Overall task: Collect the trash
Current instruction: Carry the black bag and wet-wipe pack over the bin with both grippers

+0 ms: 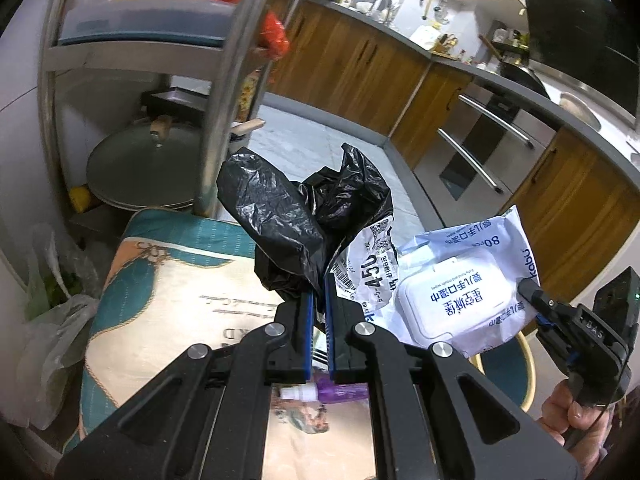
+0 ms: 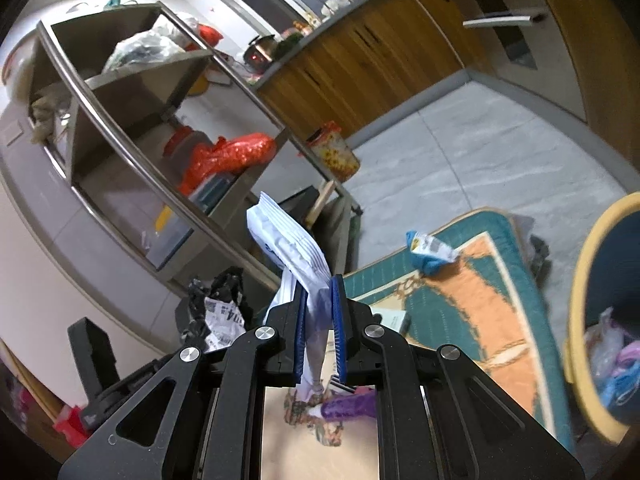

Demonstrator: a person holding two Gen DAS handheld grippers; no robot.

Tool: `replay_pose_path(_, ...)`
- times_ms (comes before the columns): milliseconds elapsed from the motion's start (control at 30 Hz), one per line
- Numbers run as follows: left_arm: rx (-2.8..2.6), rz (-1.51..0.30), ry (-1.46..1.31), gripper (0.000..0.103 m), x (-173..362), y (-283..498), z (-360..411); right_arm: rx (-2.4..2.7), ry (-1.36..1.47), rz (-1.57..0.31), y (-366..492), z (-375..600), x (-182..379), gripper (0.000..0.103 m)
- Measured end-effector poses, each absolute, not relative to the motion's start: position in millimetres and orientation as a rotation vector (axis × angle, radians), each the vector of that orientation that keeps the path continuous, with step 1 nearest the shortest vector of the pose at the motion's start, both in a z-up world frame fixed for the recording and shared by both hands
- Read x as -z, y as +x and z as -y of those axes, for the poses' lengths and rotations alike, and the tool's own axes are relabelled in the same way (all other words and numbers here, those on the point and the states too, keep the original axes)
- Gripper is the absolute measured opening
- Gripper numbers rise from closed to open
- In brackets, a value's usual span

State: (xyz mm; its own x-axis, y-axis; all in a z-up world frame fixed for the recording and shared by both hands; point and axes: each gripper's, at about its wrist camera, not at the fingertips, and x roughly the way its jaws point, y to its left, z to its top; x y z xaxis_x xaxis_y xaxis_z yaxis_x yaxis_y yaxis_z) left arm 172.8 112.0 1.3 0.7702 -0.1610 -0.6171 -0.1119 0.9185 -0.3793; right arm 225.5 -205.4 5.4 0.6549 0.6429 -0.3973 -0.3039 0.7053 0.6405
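Left wrist view: the left gripper [image 1: 318, 292] has its blue pads pressed together on a crumpled black plastic bag [image 1: 304, 216], which rises ahead of the fingertips with a creased printed label [image 1: 370, 268] stuck to its right side. Just right of the jaws hangs a white wet-wipes pack [image 1: 460, 280] with a hard flip lid, its printing upside down — it is pinched at its far right edge by the right gripper [image 1: 532, 296], whose handle a hand [image 1: 576, 412] grips at the lower right. Below both tools lies a teal and peach rug [image 1: 168, 300], and directly under the left jaws a small purple bottle [image 1: 324, 392] with a white cap rests on it. To the upper left of the tool stands a steel shelf rack [image 1: 224, 92] with pan lids on its bottom level.

Right wrist view: the right gripper [image 2: 320, 308] is narrowed on the wipes pack [image 2: 288, 244], the pads squeezing its thin edge while the rest stands up ahead of the fingers. The black bag [image 2: 216, 300] shows close to the left of it. Far right of the tool sits a blue bin with a yellow rim [image 2: 580, 280] — bags already lie inside. A blue snack wrapper [image 2: 430, 250] lies on the rug [image 2: 480, 312] ahead and to the right.
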Motion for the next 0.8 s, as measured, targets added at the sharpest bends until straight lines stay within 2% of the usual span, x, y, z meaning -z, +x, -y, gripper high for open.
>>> replay_pose_path(800, 0.231, -0.709, -0.303, 0.004, -12, 171, -4, -0.347, 0.448, -0.571, 163, 293, -24, 0.013)
